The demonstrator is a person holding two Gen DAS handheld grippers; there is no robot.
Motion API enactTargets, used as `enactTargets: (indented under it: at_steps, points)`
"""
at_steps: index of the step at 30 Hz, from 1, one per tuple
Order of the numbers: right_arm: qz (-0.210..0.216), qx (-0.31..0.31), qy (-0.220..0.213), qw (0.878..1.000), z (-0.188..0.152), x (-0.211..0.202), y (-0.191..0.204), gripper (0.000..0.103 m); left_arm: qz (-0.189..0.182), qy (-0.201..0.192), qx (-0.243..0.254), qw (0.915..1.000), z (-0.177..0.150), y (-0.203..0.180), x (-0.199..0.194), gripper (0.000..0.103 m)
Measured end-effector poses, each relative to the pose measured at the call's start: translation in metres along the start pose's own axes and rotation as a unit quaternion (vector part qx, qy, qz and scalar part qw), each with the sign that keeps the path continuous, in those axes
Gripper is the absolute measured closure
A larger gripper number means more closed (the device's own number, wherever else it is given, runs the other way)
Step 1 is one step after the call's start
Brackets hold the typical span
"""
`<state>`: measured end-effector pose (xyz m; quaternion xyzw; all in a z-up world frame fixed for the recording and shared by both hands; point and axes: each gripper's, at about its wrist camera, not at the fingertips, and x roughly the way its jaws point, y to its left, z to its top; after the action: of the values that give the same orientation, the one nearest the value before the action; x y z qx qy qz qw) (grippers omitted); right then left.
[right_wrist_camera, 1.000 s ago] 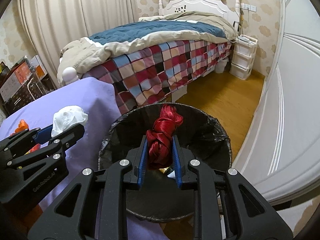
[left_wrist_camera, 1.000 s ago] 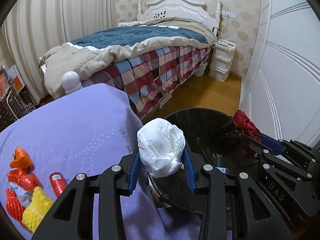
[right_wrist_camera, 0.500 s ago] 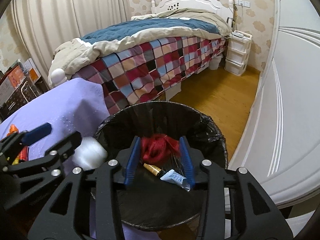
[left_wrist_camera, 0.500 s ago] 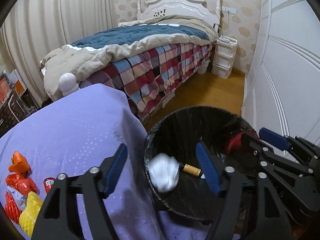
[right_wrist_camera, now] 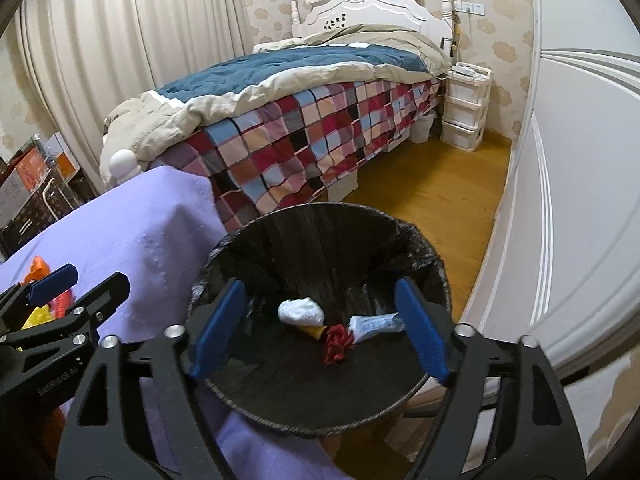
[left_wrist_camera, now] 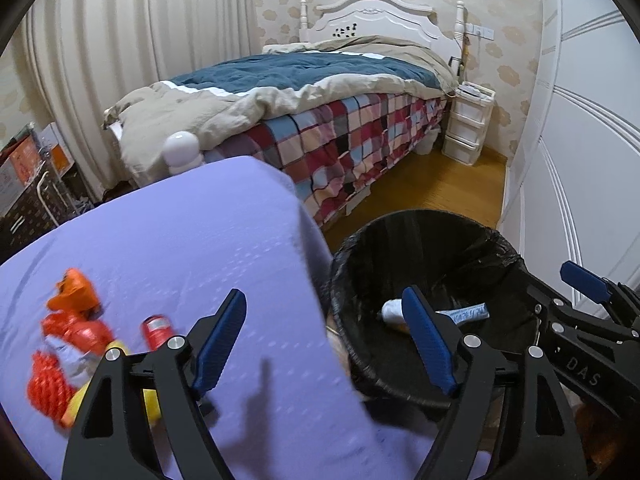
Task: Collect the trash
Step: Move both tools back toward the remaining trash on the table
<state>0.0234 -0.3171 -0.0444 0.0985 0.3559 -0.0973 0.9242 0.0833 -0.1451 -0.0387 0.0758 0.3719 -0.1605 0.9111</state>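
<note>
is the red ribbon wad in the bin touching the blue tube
Touching. The right wrist view shows the red ribbon wad on the floor of the bin pressed against the end of the blue tube, no gap between them.

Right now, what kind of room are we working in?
Almost certainly a home bedroom: a made bed with a white headboard, a small white drawer unit beside it, and a lined trash bin by the purple-covered table.
</note>
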Motion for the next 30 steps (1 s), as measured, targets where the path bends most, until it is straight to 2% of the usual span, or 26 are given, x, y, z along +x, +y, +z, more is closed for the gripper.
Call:
enactTargets:
  at_steps: [11, 20, 30]
  points:
    - [0.043, -0.033, 0.011, 0.998, -0.026, -0.026, 0.051, 0.024, 0.028, 0.005, -0.032, 0.9991, -0.036, 0.05, -0.04, 0.025]
    - [0.076, -0.08, 0.022, 0.994, -0.048, -0.038, 0.104, 0.024, 0.041, -0.007, -0.055, 0.9976, -0.059, 0.084, -0.073, 0.025]
    - [0.055, -0.088, 0.018, 0.994, -0.054, -0.047, 0.107, 0.024, 0.027, -0.017, -0.067, 0.9973, -0.058, 0.086, -0.083, 0.025]
